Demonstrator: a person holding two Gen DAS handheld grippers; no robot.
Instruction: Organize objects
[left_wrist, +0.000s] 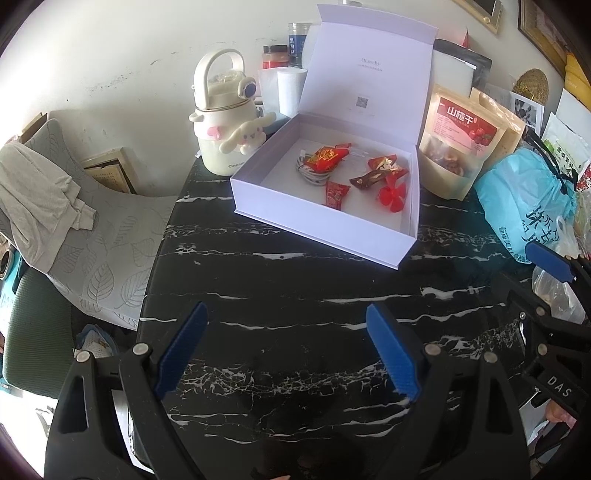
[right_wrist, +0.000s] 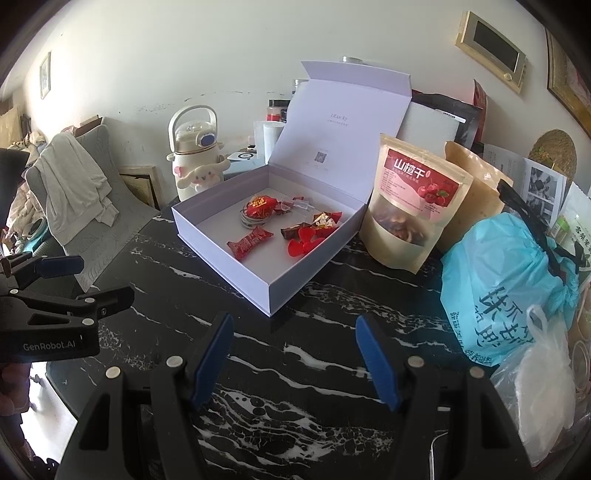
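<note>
Left gripper (left_wrist: 284, 350): jaws spread wide, nothing between the blue pads, hovering over bare black marble table (left_wrist: 295, 288). Right gripper (right_wrist: 293, 354): jaws likewise parted and empty, above the same table; its side shows at the right edge of the left wrist view.

White box (right_wrist: 236, 254) sits ahead of both grippers, well apart from them, lid (right_wrist: 343, 122) raised upright at the back. Inside the box: red candy (right_wrist: 248, 246) near the front wall, red flower-shaped piece (right_wrist: 303, 242) just beside a brown-wrapped candy (right_wrist: 293, 230), a larger red packet (right_wrist: 260, 207) lying on a coiled white cable (right_wrist: 249, 221).

Left of box: cream cartoon bottle (left_wrist: 225, 122). Right of box: hawthorn snack pouch (right_wrist: 410, 206) standing, then blue plastic bag (right_wrist: 506, 266)
</note>
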